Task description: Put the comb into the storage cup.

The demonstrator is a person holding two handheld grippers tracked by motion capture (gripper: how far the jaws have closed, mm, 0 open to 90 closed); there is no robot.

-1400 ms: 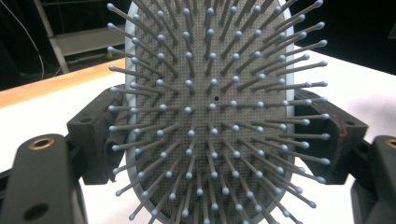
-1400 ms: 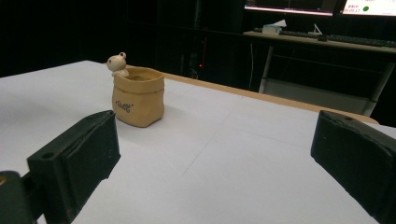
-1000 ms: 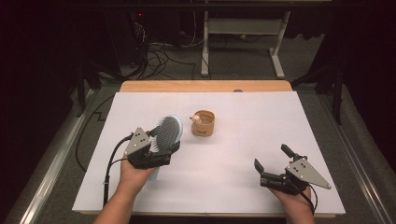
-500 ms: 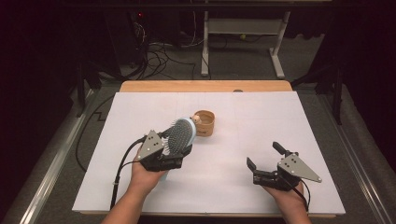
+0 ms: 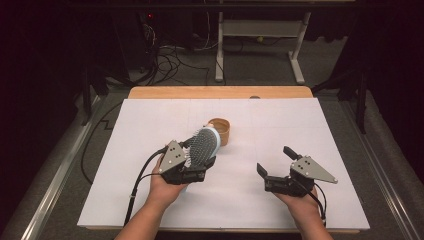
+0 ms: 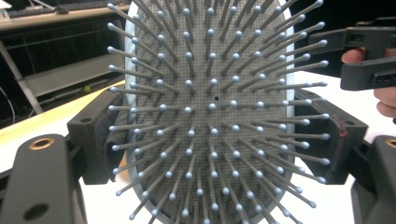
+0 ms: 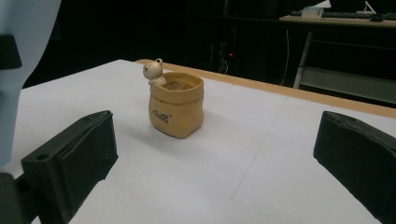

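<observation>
My left gripper (image 5: 196, 167) clamps the hairbrush (image 5: 202, 146), lifted just near-left of the bear pot (image 5: 220, 130) at table centre. Right gripper (image 5: 275, 167) gapes wide, holding nothing, well right. Pickup done, I judge; placement is left.

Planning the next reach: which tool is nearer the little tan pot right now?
Left. The left tool, shut on the hairbrush, sits just short of the tan pot, the brush head almost at its rim. The right tool is open, farther off to the pot's right.

dark script on pot (image 7: 176, 103) (unreadable)
</observation>
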